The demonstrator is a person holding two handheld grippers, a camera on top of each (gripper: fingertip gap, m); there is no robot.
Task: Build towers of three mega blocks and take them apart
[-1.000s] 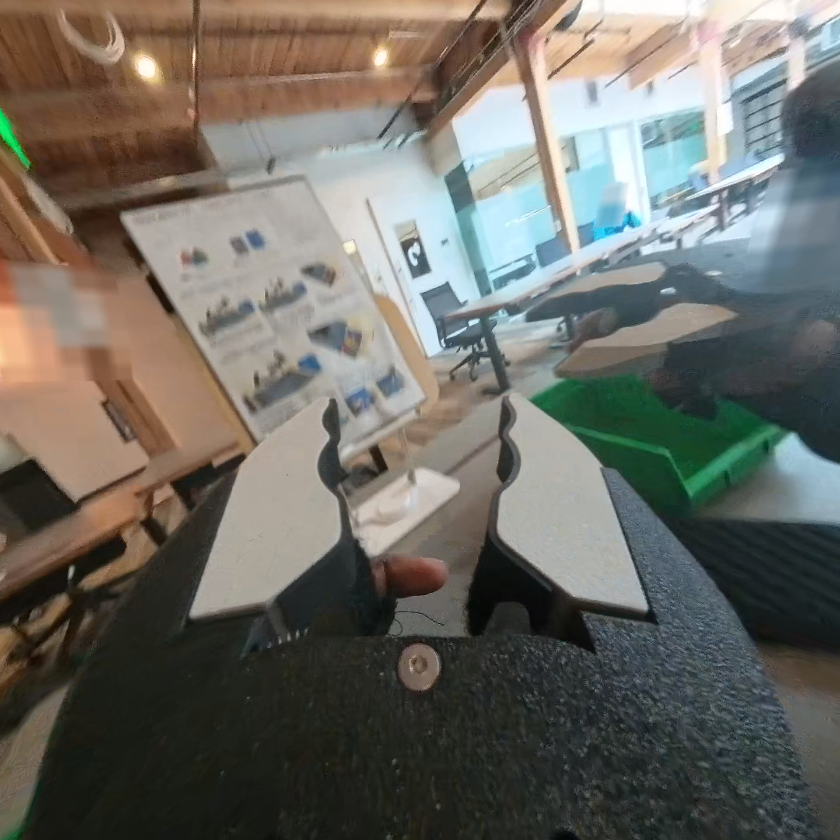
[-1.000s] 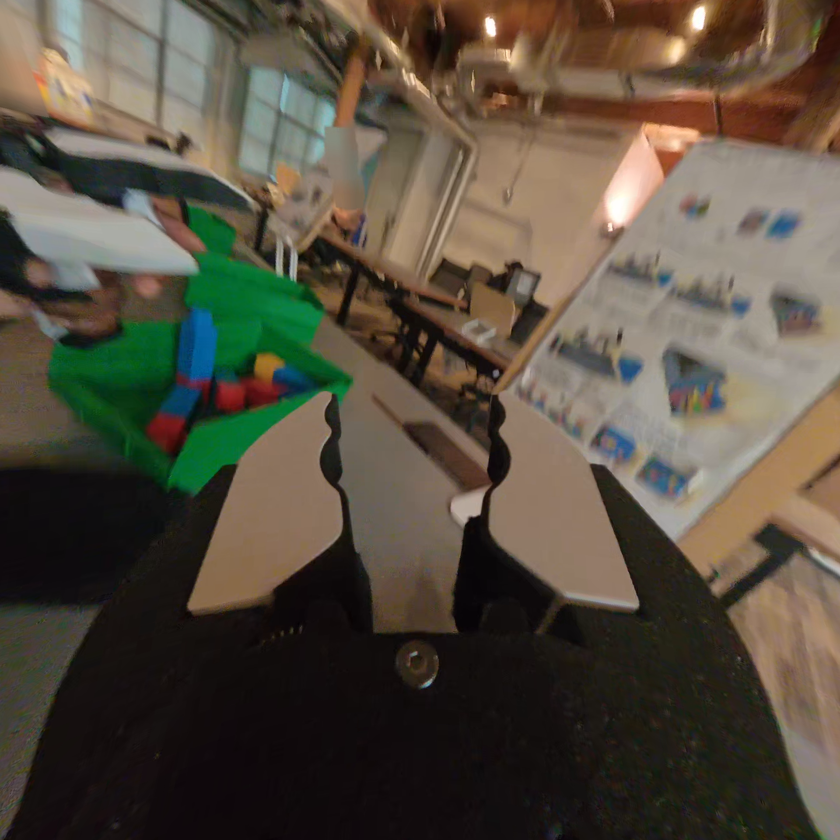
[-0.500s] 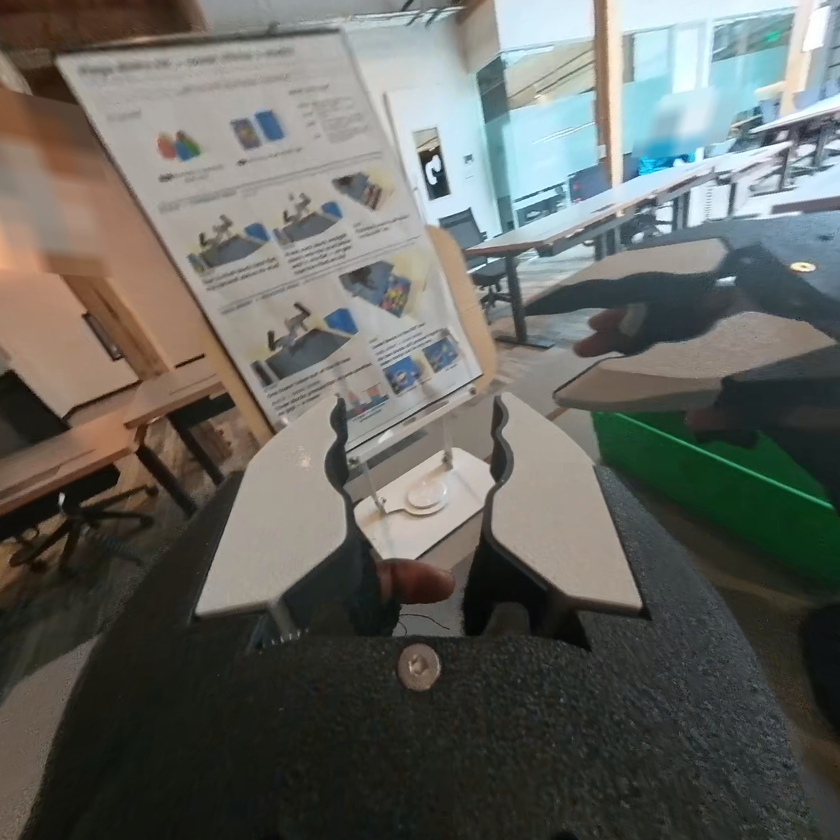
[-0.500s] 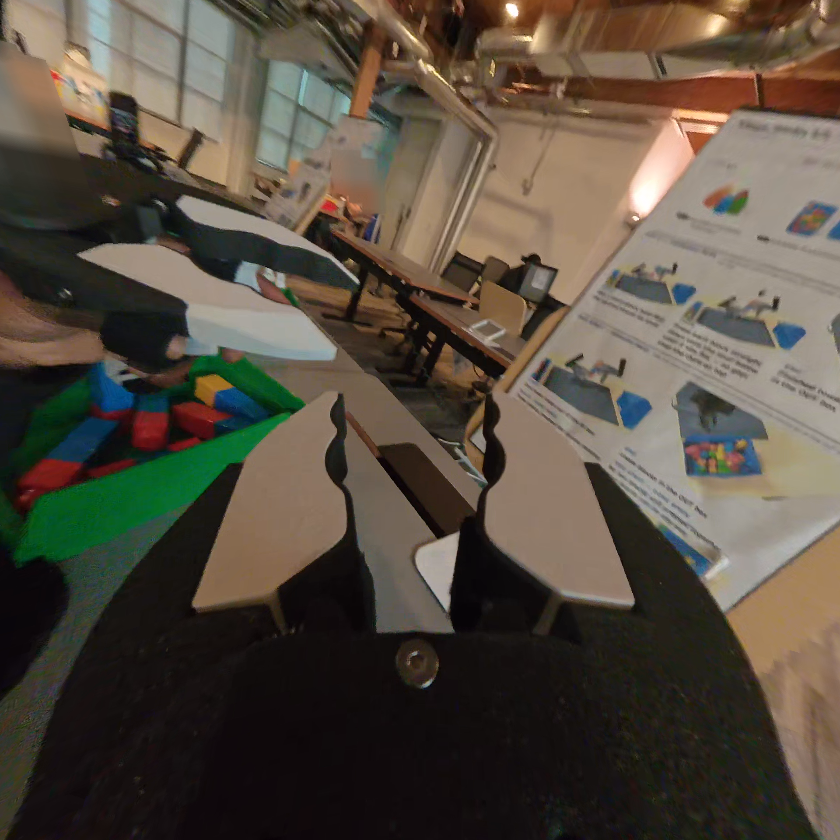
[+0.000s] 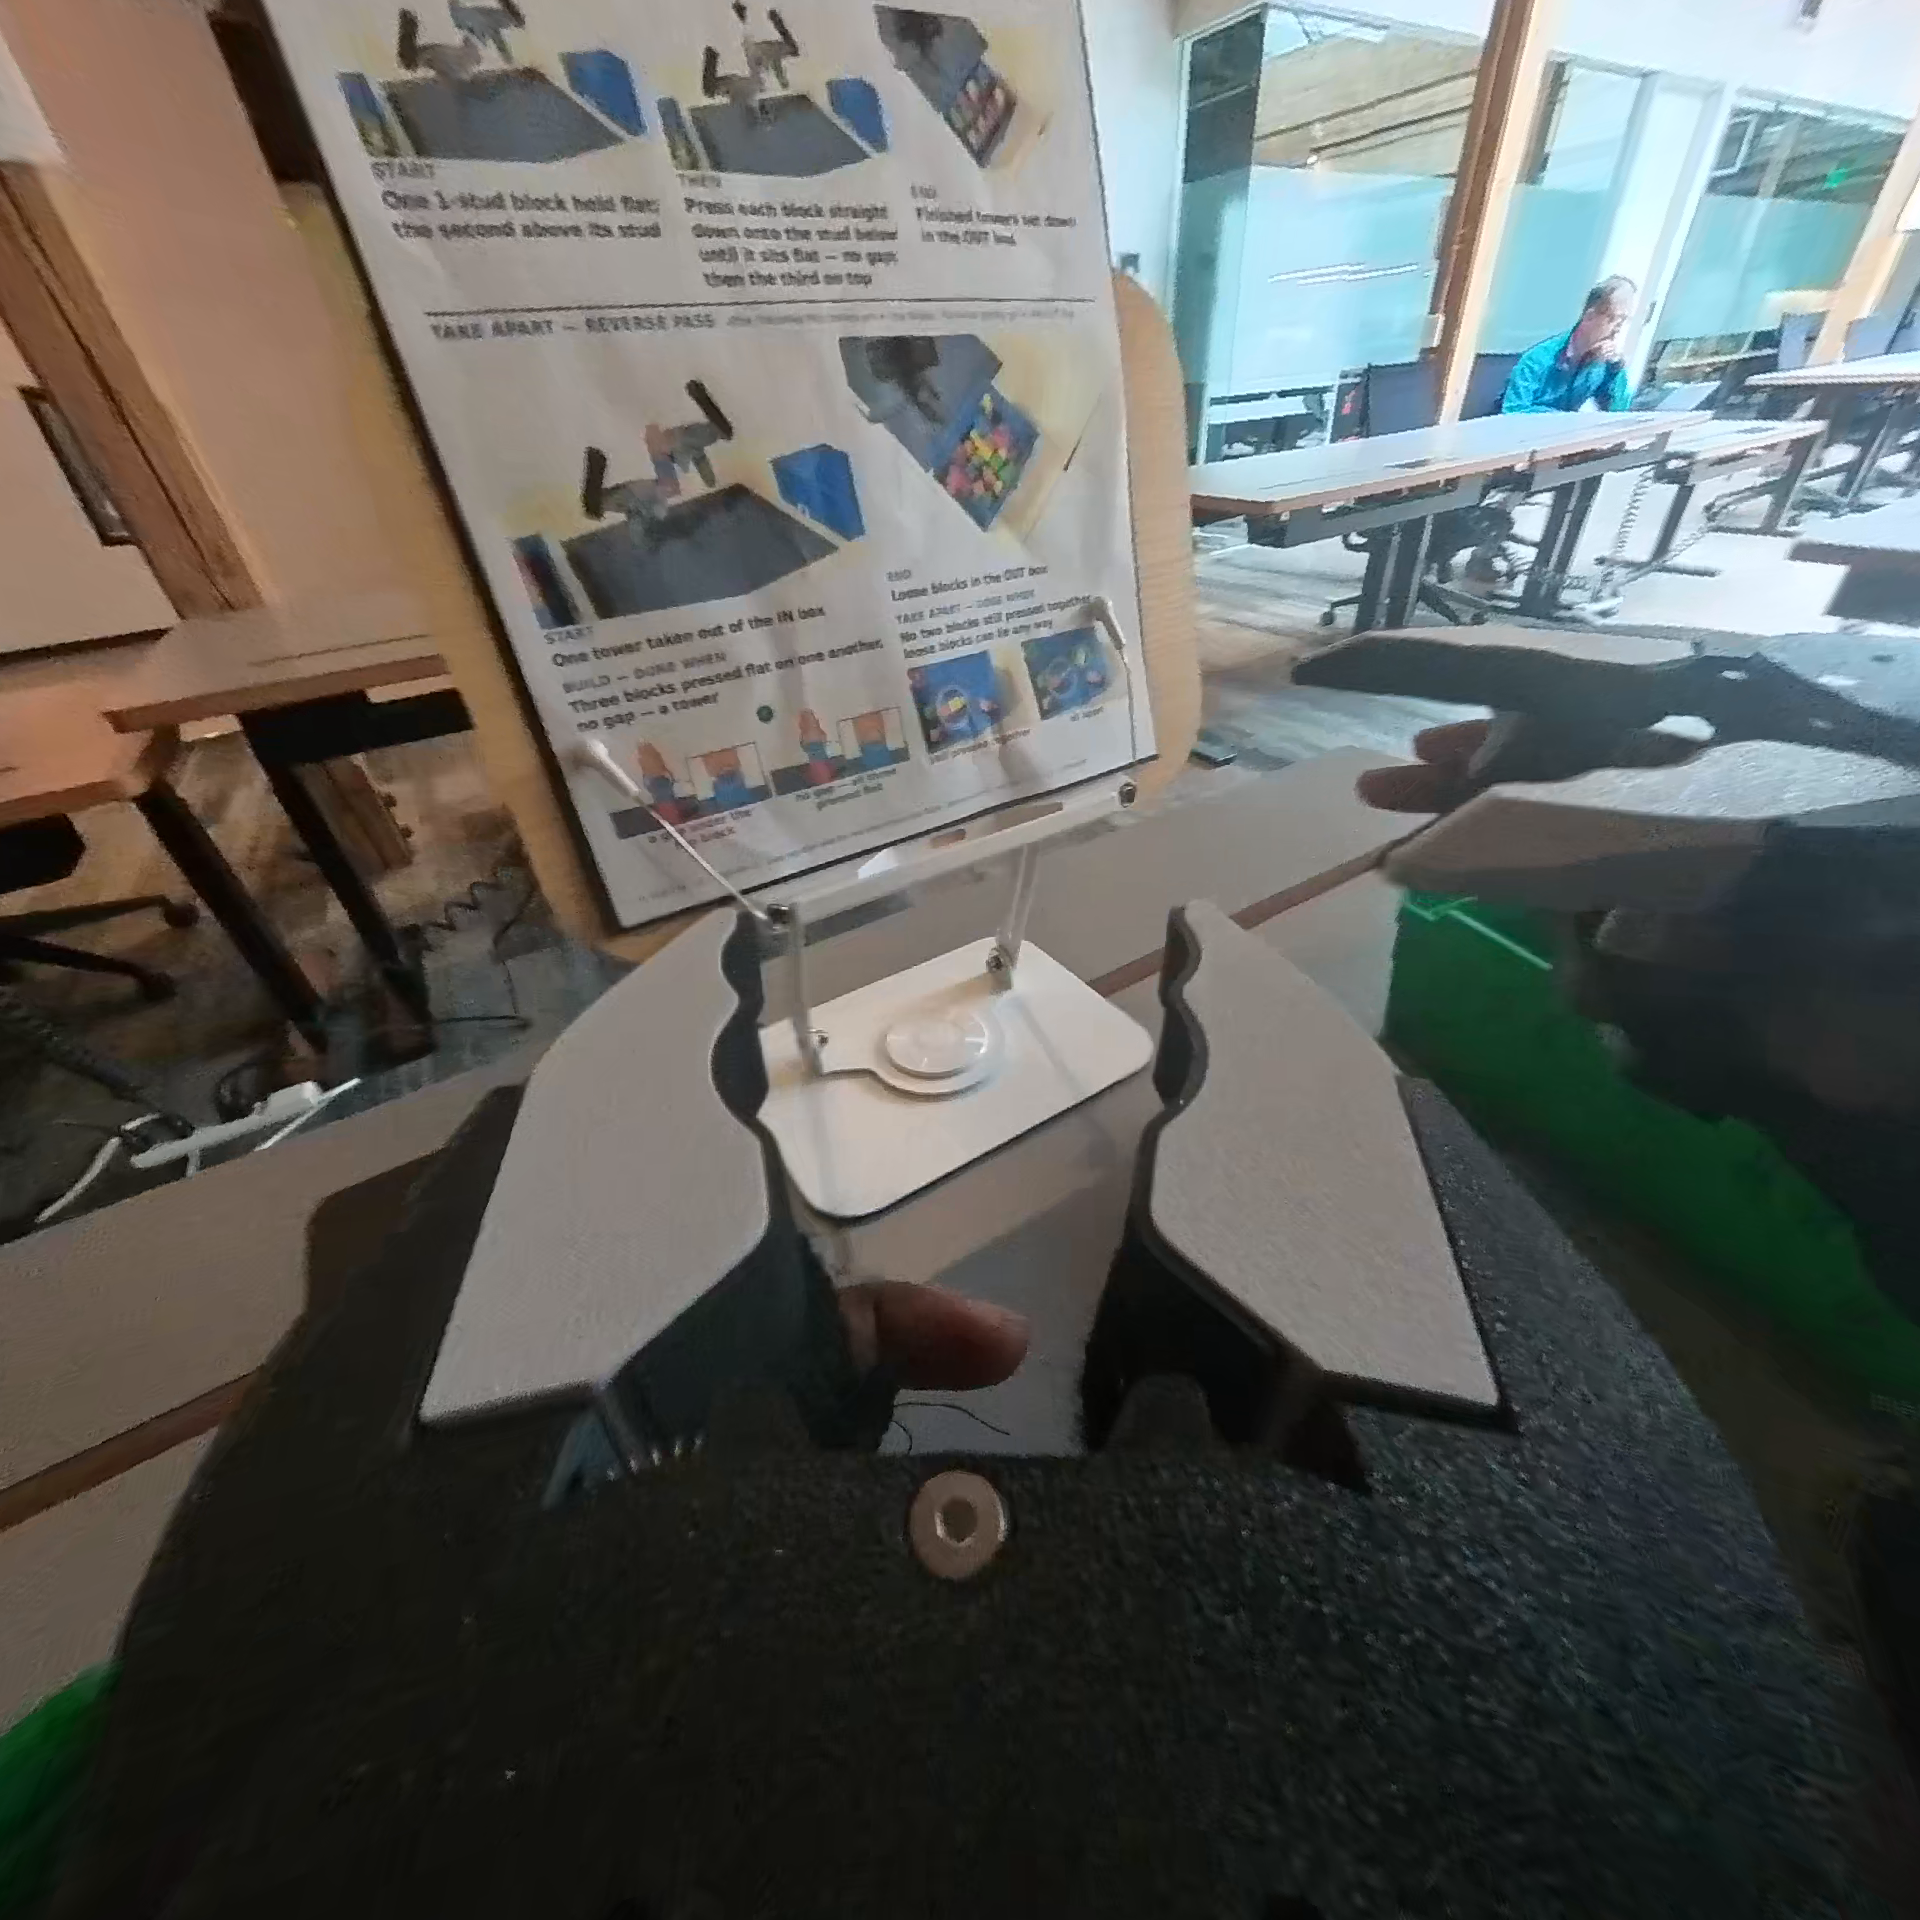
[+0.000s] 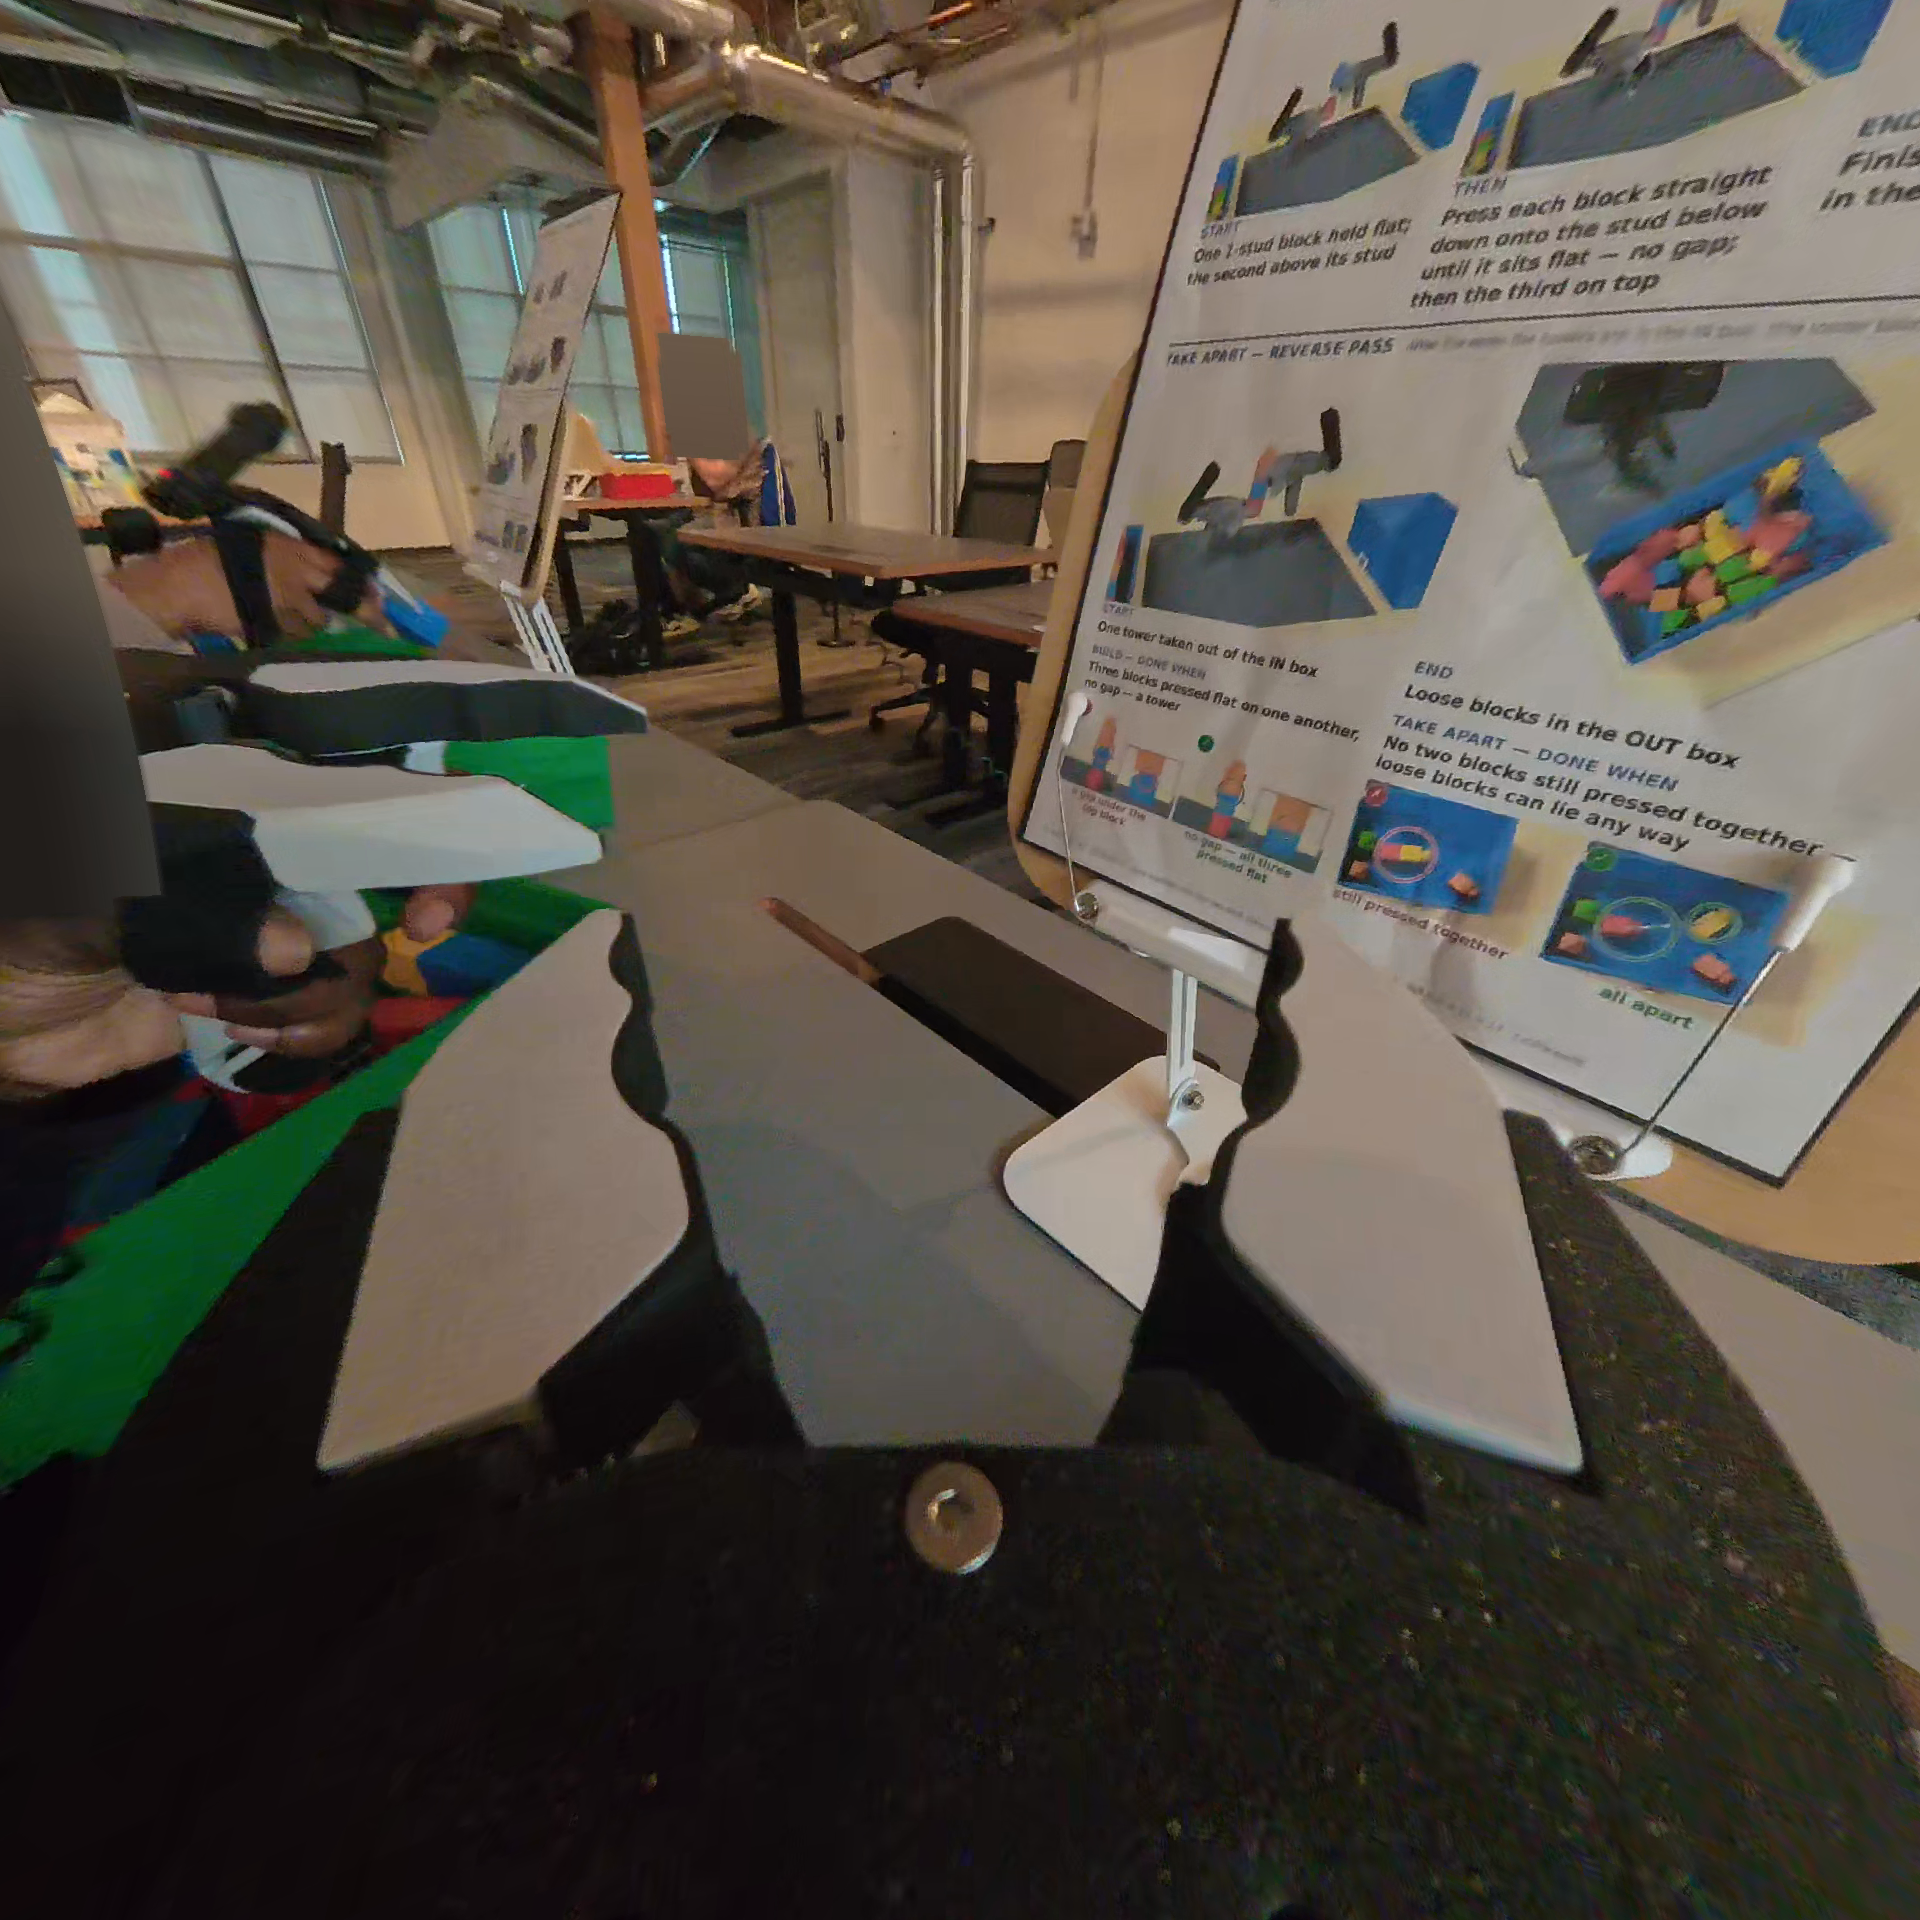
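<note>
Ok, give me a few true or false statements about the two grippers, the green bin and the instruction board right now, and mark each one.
1. Both grippers are open and empty. True: neither the left gripper nor the right gripper has anything between its fingers.
2. The green bin is empty. False: coloured blocks lie in it.
3. The instruction board lies flat on the table. False: it stands propped on a white stand.
4. A three-block tower stands on the table between the right gripper's fingers. False: only bare table shows there.
5. The white stand sits ahead of the left gripper. True.
</note>
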